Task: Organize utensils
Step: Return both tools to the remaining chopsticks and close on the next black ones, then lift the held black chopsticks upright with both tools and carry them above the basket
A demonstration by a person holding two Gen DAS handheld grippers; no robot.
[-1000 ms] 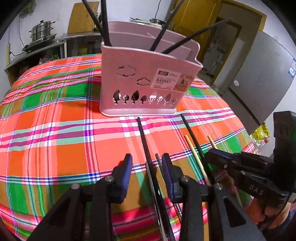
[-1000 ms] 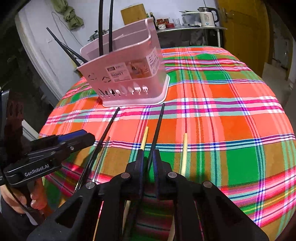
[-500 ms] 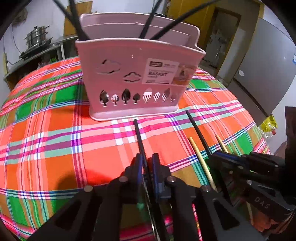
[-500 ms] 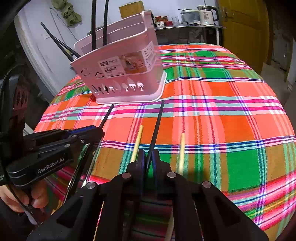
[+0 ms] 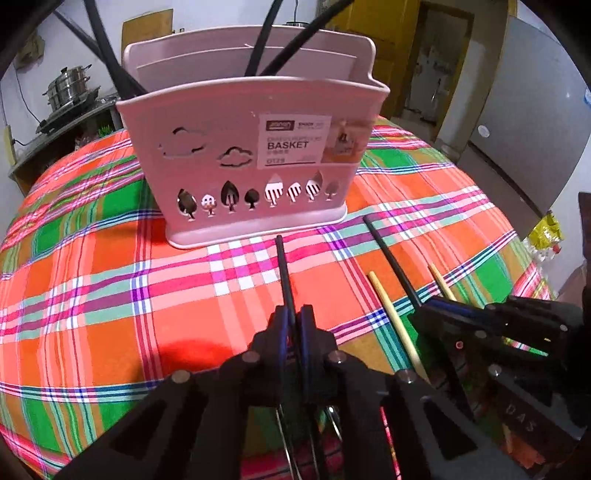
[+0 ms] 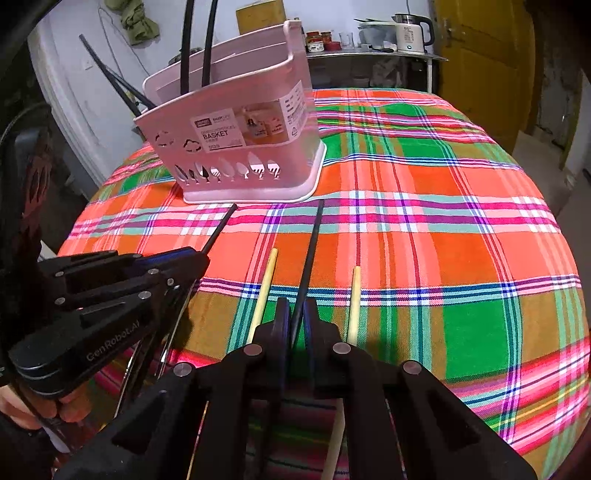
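A pink utensil basket [image 5: 255, 158] stands on the plaid tablecloth with several black chopsticks upright in it; it also shows in the right wrist view [image 6: 240, 144]. My left gripper [image 5: 294, 325] is shut on a black chopstick [image 5: 284, 273] that points at the basket. My right gripper [image 6: 295, 317] is shut on another black chopstick [image 6: 312, 251], also visible in the left wrist view [image 5: 391, 258]. Two wooden chopsticks [image 6: 266, 280] [image 6: 355, 295] lie either side of it on the cloth.
The round table [image 6: 461, 229] is covered by a red, green and orange plaid cloth. Metal utensils [image 5: 284, 435] lie under my left gripper. A shelf with a kettle [image 6: 410, 33] and a yellow door [image 6: 480, 55] stand behind. A grey fridge [image 5: 524, 122] is at the right.
My left gripper closed on the black chopstick and moved closer to the basket. My right gripper stayed shut on its black chopstick and shifted slightly forward.
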